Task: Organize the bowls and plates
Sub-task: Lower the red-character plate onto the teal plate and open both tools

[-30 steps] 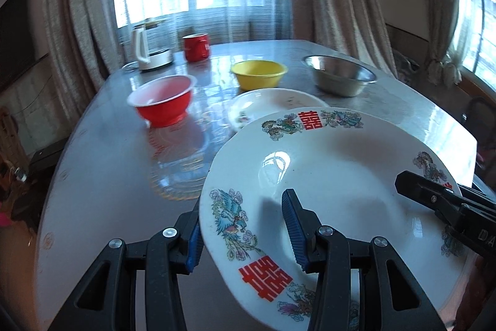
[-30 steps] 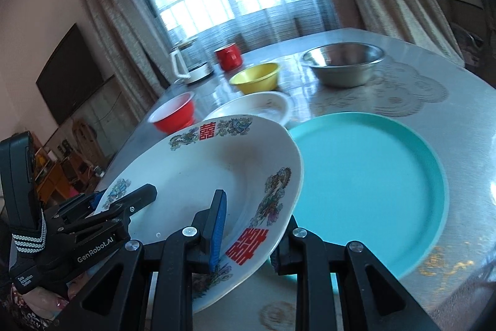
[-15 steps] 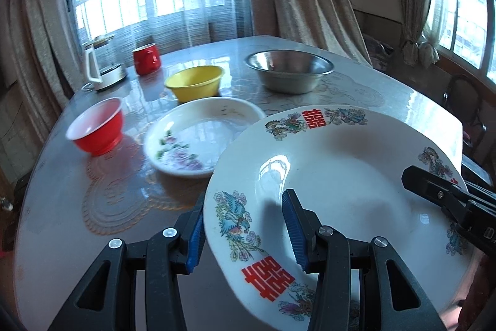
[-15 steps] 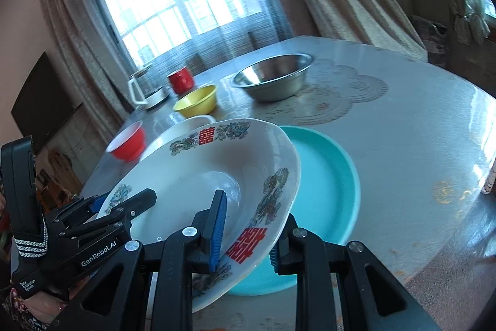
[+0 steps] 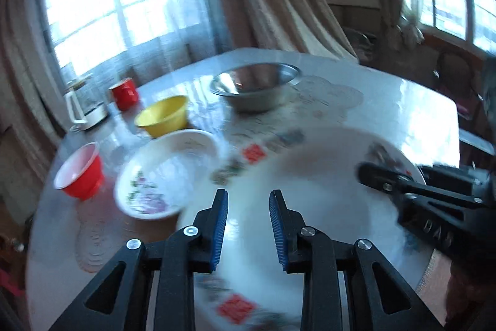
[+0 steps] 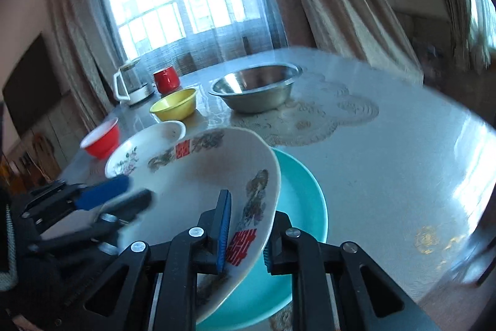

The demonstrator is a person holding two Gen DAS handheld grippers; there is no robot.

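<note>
Daylight pours through the blown-out window point(image 6: 183, 8) behind the table point(image 6: 387, 151), glaring off its glossy top toward the right edge, while motion blur smears the decorated plate point(image 5: 316, 182) in the left wrist view and fisheye bending darkens every corner.

1. Red double-happiness characters (囍) stand printed on the rim of the white decorated plate point(image 6: 198, 185), near and far side.
2. Pale letters "DAS" show on the right claw point(image 5: 434, 225) body; the rest is cut off.
</note>
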